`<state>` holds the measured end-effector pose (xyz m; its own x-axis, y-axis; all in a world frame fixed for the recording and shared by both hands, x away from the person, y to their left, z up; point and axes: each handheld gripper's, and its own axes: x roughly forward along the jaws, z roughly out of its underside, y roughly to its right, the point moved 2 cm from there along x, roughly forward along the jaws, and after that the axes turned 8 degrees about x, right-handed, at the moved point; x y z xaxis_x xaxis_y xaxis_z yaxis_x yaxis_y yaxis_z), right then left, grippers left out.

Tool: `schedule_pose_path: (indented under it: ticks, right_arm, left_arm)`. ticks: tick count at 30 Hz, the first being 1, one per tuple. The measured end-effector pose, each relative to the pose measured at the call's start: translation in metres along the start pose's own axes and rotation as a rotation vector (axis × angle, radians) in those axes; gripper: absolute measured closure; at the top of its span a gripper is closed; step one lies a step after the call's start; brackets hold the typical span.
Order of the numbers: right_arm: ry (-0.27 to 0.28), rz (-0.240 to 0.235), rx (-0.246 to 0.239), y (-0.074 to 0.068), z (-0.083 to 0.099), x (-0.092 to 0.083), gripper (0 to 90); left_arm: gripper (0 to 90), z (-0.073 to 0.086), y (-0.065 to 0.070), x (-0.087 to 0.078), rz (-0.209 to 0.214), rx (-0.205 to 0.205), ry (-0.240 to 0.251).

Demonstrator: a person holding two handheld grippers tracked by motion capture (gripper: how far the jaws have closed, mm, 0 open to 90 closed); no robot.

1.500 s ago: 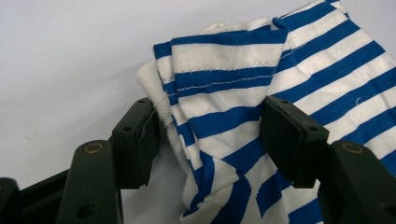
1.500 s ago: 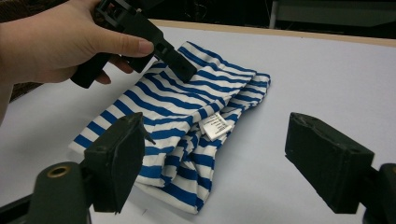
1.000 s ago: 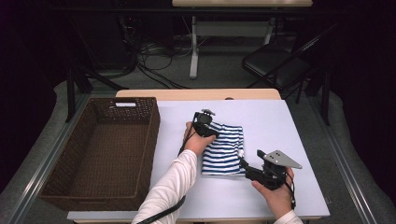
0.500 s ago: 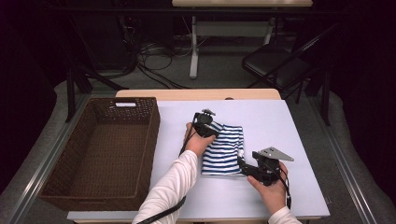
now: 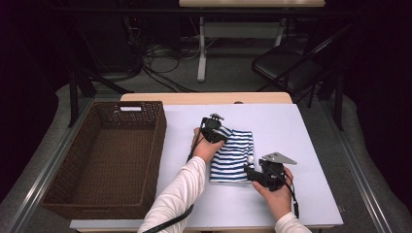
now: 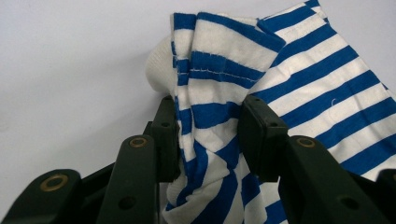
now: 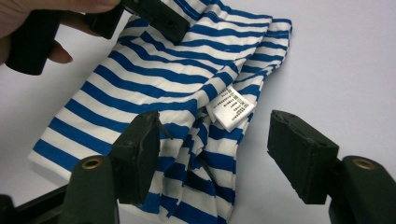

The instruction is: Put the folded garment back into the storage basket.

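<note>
A: High view shows the striped garment folded on the white desk, right of the brown wicker basket. What stays hard to make out?

B: From up there the left tongs sit at the garment's far left corner, but the hand behind them covers part of the cloth, and the grip itself is too small to read. The right tongs lie at the near right edge, and the tips blur into the dark body.

A: Does the left gripper view settle the grip?

B: Yes. The left tongs have just been closing, and a bunched fold of the garment stands between both pads, which press on it from either side. The lower part of that fold is cut off by the frame's bottom edge.

A: And the right gripper view?

B: The right tongs stand spread, though they have just been narrowing. The left pad lies over the garment; the right pad hangs over bare desk, apart from the cloth. A white care label lies between the two pads, its print too small to read. At the top left the other hand is cut off by the frame.
</note>
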<state>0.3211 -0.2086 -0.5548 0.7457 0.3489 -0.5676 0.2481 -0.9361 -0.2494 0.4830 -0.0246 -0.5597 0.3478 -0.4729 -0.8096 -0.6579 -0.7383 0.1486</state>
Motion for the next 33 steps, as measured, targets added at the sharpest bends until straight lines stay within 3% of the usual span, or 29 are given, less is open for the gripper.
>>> schedule_pose_path:
  ticks: [20, 33]
  right_arm:
    - [-0.095, 0.029, 0.003, 0.002, 0.012, 0.017, 41.6]
    - [-0.112, 0.036, -0.029, -0.001, 0.015, 0.019, 50.7]
  left_arm:
    - [61.0, 0.001, -0.001, 0.000, 0.009, -0.001, 0.004]
    - [61.2, 0.001, -0.001, 0.000, 0.010, 0.000, 0.002]
